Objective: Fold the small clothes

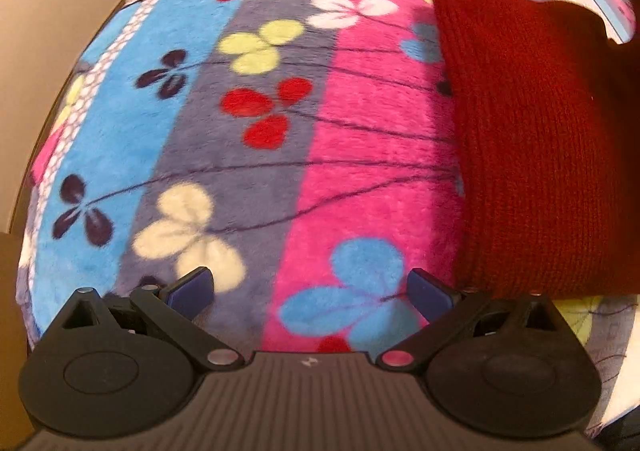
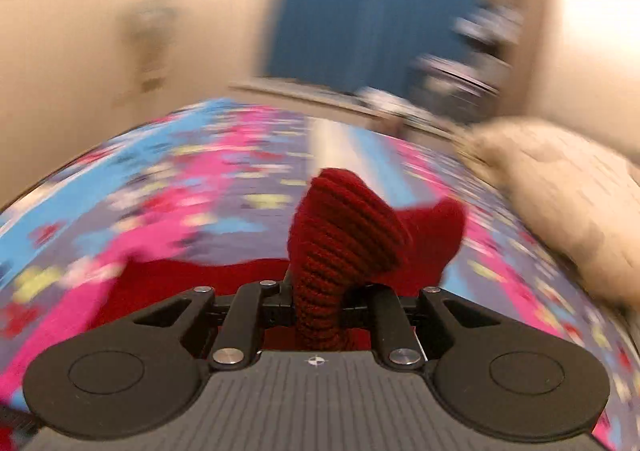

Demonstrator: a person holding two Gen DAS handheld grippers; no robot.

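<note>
Beige walls and a blue window stand behind the flowered blanket (image 1: 248, 155), where the red knit (image 1: 536, 139) lies, its corner clamped in the right gripper (image 2: 320, 301), while the left gripper (image 1: 310, 287) gapes empty.

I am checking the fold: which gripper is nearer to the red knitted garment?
Right. The right gripper is shut on a bunched part of the red knitted garment. The left gripper is open over the flowered blanket, beside the garment's edge.
</note>
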